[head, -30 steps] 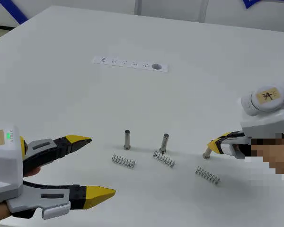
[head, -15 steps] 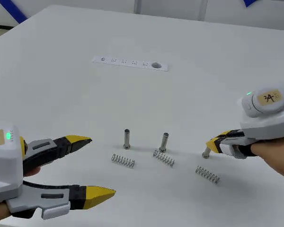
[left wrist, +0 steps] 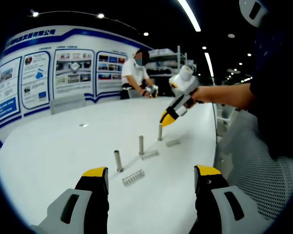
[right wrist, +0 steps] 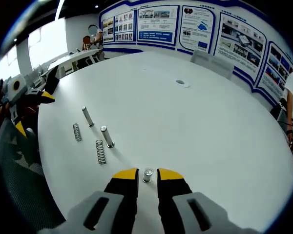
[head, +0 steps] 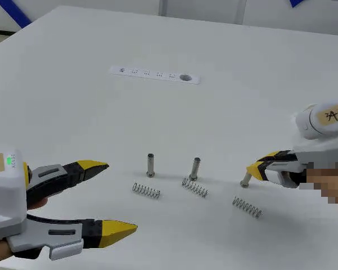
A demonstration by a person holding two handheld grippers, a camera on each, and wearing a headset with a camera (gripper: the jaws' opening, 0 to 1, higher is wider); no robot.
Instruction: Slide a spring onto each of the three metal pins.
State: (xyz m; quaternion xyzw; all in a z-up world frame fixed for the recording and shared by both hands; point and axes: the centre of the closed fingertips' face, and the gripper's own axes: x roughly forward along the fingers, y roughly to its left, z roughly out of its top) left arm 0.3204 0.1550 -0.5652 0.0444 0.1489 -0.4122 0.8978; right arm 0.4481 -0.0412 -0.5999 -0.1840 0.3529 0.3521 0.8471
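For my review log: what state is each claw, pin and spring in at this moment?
Left claw: open wide, empty.
Right claw: jaws close either side of a pin's head; grip unclear.
Right pin: standing, bare, head between those jaws.
Left pin: upright, bare.
Middle pin: upright, bare.
Left spring: lying loose on the table.
Middle spring: lying loose on the table.
Right spring: lying loose on the table.

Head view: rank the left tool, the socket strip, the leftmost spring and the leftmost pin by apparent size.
1. left tool, inflated by nearness to the camera
2. socket strip
3. leftmost spring and leftmost pin: too alike to rank
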